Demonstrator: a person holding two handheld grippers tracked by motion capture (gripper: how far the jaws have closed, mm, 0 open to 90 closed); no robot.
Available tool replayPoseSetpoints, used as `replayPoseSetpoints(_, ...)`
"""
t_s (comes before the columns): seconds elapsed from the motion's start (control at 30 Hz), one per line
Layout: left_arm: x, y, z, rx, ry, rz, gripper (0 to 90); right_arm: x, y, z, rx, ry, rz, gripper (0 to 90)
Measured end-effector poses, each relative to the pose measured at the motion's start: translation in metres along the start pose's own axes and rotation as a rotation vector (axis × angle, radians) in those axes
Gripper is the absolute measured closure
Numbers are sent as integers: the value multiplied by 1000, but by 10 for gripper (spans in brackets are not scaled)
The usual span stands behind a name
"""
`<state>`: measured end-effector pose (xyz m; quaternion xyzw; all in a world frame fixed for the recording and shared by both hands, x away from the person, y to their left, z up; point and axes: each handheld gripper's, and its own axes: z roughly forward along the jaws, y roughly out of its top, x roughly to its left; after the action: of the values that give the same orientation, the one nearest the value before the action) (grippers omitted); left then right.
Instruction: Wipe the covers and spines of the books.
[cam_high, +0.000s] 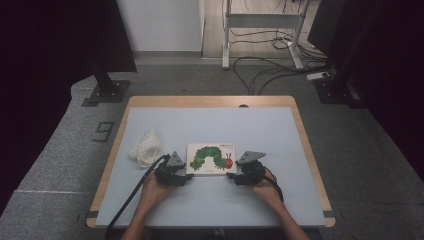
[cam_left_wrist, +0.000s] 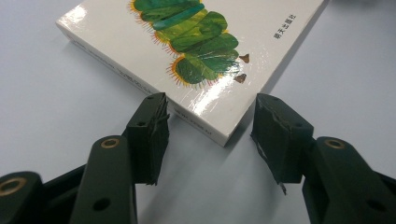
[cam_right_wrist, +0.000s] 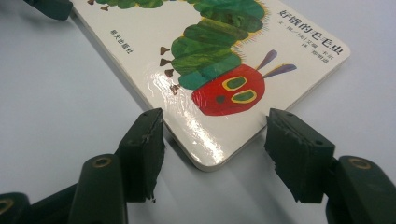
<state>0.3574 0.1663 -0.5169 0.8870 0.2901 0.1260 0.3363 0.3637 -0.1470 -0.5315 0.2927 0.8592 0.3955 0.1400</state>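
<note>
A white board book (cam_high: 211, 159) with a green caterpillar on its cover lies flat near the middle of the table. My left gripper (cam_high: 186, 175) is at the book's near left corner (cam_left_wrist: 219, 133), open, with that corner between its jaws and nothing gripped. My right gripper (cam_high: 233, 176) is at the near right corner (cam_right_wrist: 210, 158), also open, its jaws straddling the rounded corner beside the caterpillar's red head (cam_right_wrist: 231, 88).
A crumpled white cloth (cam_high: 145, 147) lies left of the book. The pale blue mat (cam_high: 260, 127) covers the wooden table (cam_high: 210, 101). Cables (cam_high: 270, 67) and stand bases sit on the floor beyond the far edge.
</note>
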Motion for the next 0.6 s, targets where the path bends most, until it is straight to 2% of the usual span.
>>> replayPoseSetpoints(0.33, 12, 6, 6, -3, 25, -15, 456, -8, 5, 5, 1, -14, 5, 406)
replayPoseSetpoints(0.6, 22, 8, 11, -15, 24, -38, 436, -14, 9, 10, -2, -28, 0, 415)
